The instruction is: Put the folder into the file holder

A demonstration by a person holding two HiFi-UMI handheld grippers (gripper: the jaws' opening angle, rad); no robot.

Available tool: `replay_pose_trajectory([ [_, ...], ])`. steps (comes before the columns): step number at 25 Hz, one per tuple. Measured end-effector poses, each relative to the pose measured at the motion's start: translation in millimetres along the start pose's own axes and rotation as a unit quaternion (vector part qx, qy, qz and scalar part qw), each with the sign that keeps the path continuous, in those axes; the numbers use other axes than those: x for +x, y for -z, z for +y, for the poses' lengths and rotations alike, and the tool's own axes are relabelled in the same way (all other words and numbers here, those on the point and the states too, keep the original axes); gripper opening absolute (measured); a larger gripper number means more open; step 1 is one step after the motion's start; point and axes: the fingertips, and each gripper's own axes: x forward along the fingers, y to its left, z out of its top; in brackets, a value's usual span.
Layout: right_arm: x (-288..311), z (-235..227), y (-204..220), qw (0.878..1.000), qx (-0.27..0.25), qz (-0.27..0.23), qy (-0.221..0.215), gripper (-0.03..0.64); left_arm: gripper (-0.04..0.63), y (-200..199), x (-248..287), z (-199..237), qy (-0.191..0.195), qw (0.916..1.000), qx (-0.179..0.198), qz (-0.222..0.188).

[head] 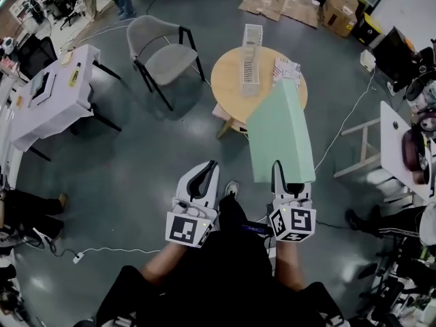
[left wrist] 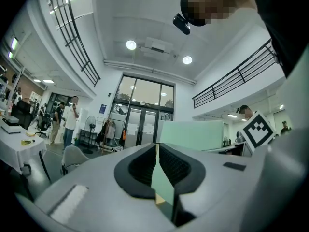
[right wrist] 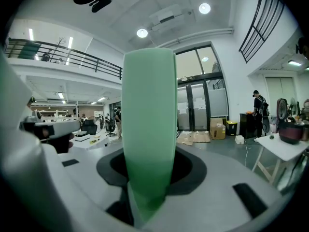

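1. Folder [head: 283,131]: pale green and flat. It is clamped at its near end in the right gripper [head: 287,182] and carried off the floor, clear of any support.
2. In the head view, the far end of the folder overlaps the near right edge of the round wooden surface [head: 228,80].
3. Right gripper: the jaws are closed on the folder. In the right gripper view, the folder rises upright from between them.
4. Left gripper [head: 203,172]: the jaws are closed together and hold nothing. It is beside the right gripper, apart from the folder.
5. File holder [head: 251,63]: white, standing upright on the surface, from the middle to the far edge.
6. Printed sheet [head: 287,68]: lies at the right edge of the surface, beside the file holder.
7. Grey chair [head: 160,53]: stands on the floor beside the left edge of the surface.
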Motion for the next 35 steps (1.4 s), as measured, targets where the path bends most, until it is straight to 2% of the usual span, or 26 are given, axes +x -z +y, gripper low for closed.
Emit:
replay_pose_trajectory([
  [10, 105, -52, -15, 1.000, 0.004, 0.012, -0.004, 0.146, 0.023, 0, 115, 33, -0.007, 1.0000, -0.003, 0.003],
  [18, 165, -95, -30, 1.000, 0.010, 0.012, -0.020, 0.144, 0.023, 3, 195, 36, -0.013, 0.9999, 0.000, 0.002],
  [28, 214, -115, -35, 0.999, 0.010, 0.017, -0.044, 0.144, 0.023, 5, 242, 51, -0.033, 0.9994, 0.005, 0.000],
  [35, 249, -119, -45, 0.999, 0.010, 0.011, -0.038, 0.144, 0.023, 0, 277, 75, -0.030, 0.9995, 0.005, -0.011],
])
